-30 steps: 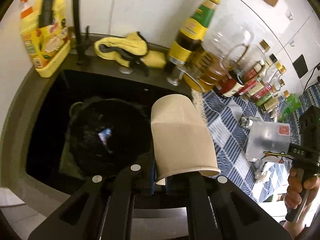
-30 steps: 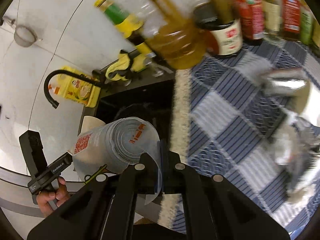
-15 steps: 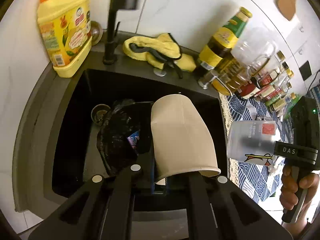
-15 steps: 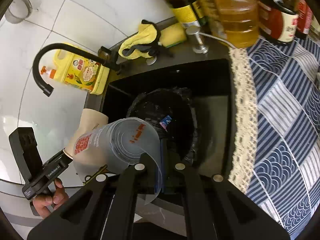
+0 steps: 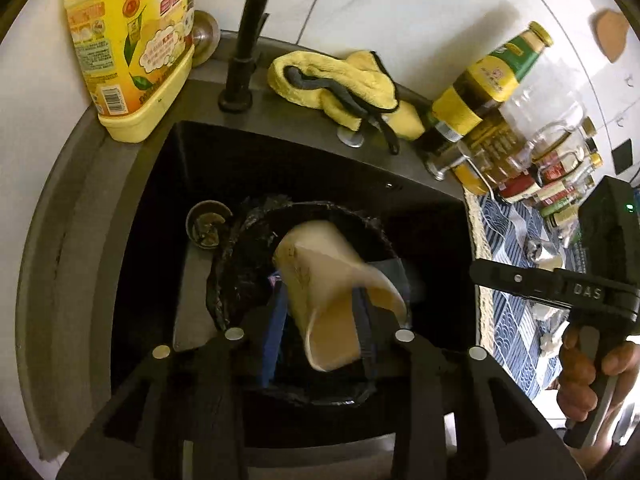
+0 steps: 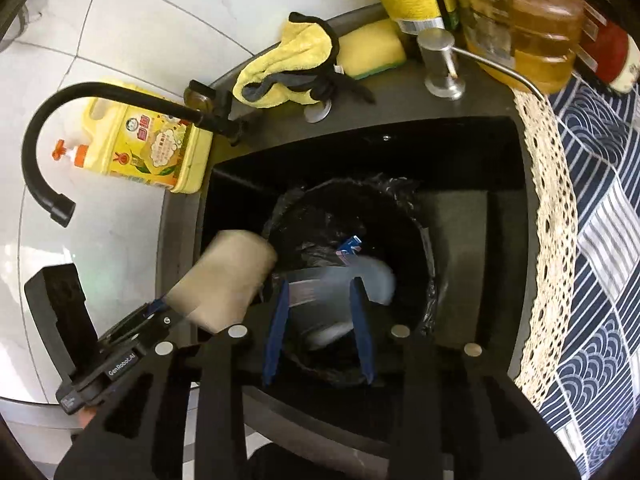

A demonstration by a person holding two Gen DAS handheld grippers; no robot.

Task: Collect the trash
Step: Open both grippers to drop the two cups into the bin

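Note:
A bin with a black liner (image 5: 236,240) (image 6: 424,236) stands in the dark sink (image 5: 160,200). My left gripper (image 5: 318,308) hovers over it, jaws opening. A tan paper cup (image 5: 320,264) (image 6: 228,276) lies tilted between them, loose, its bottom pointing down into the bin. My right gripper (image 6: 319,292) is beside it over the same bin, jaws also opening. A clear plastic cup (image 6: 360,276), blurred, slips down between its blue pads (image 6: 276,332). A blue and white wrapper (image 6: 350,246) lies inside the bin.
A black faucet (image 5: 248,40) and a yellow detergent jug (image 5: 132,40) stand behind the sink, with a yellow cloth (image 5: 332,80) and sponge (image 6: 370,48). Oil and sauce bottles (image 5: 488,92) crowd the right. A blue patterned cloth with lace edge (image 6: 592,200) covers the counter.
Both grippers moved over the sink bin and lower. Their jaws went from shut on the cups to apart. The paper cup tipped over and the clear cup is dropping.

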